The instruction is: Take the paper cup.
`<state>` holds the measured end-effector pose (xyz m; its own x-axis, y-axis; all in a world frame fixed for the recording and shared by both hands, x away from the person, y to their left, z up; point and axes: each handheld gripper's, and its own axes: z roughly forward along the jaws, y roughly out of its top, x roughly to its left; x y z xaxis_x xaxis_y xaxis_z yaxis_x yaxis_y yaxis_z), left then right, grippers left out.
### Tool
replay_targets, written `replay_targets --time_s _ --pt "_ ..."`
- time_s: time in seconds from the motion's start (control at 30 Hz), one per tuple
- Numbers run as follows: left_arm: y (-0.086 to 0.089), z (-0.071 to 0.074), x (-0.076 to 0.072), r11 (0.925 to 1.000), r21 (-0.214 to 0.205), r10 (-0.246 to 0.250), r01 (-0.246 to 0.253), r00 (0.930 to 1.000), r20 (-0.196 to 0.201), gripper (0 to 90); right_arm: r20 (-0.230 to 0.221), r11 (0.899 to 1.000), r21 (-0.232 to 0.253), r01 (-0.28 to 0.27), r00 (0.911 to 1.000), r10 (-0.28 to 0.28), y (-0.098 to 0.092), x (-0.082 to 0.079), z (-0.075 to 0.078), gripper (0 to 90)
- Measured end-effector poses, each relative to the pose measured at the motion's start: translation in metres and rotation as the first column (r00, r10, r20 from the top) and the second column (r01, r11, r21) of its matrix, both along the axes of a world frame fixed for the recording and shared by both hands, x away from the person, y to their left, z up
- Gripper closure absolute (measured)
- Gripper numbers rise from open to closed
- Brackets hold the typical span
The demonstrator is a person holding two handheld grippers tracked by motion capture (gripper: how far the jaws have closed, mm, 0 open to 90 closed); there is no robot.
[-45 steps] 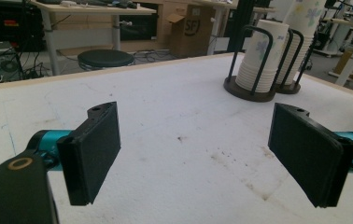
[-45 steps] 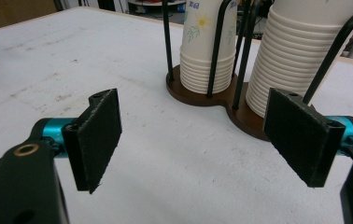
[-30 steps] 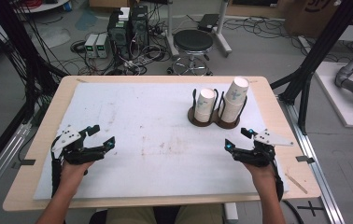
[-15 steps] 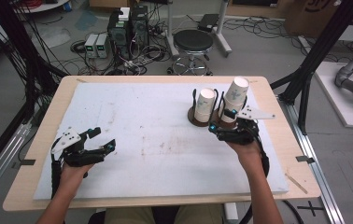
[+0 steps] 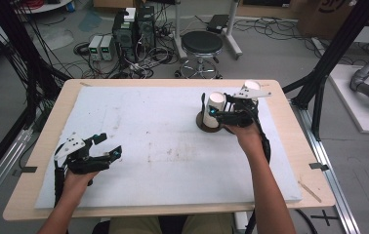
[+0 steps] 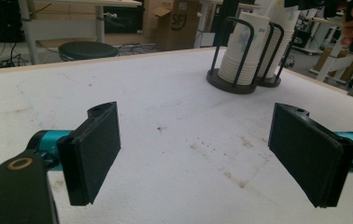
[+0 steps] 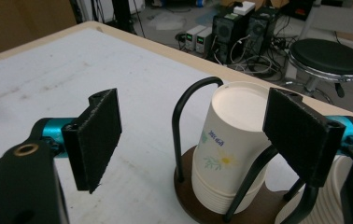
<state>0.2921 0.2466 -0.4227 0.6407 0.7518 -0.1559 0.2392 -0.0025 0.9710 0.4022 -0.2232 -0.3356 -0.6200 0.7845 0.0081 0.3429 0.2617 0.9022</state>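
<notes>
Two stacks of white paper cups stand upside down in black wire holders on round dark bases at the table's back right. The left stack [image 5: 215, 104] [image 7: 233, 149] has a flower print; the other stack [image 5: 251, 87] [image 7: 326, 200] is partly hidden by my right hand's gripper. My right gripper [image 5: 214, 111] [image 7: 193, 140] hovers open at the left stack's top, one jaw on either side and neither touching it. My left gripper [image 5: 110, 145] [image 6: 212, 158] rests open and holds nothing near the front left. In its view both cup stacks [image 6: 242, 51] stand far ahead.
A white foam mat [image 5: 163, 146] covers the wooden table [image 5: 41, 146]. Behind the table are a black stool [image 5: 202, 44] and computer boxes [image 5: 133, 27] on the floor. Black frame posts [image 5: 329, 53] rise at both sides.
My right gripper has moved from the front right of the mat forward and left, up to the cup stacks. The left gripper has stayed put.
</notes>
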Motion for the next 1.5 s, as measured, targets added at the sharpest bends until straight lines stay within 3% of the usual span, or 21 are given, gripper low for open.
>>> replay_targets --time_s 0.13,0.53,1.17,1.5 --pt "0.000 0.000 0.001 1.0000 -0.002 -0.005 0.005 1.0000 -0.001 16.9 -0.003 1.000 -0.023 0.009 1.0000 -0.009 0.003 0.008 0.001 20.0" --pt "0.001 0.000 0.001 0.9999 -0.015 -0.004 0.004 1.0000 -0.001 16.9 -0.070 0.995 -0.063 0.081 0.9938 -0.086 0.006 0.034 -0.004 20.0" --pt "0.002 0.001 0.002 0.9999 -0.014 -0.003 0.003 1.0000 -0.002 16.9 -0.098 0.988 -0.114 0.101 0.9889 -0.112 0.016 0.050 -0.014 20.9" --pt "0.003 0.001 0.002 0.9999 -0.014 -0.001 0.001 1.0000 -0.003 16.9 -0.101 0.983 -0.147 0.114 0.9864 -0.129 0.018 0.054 -0.017 34.0"
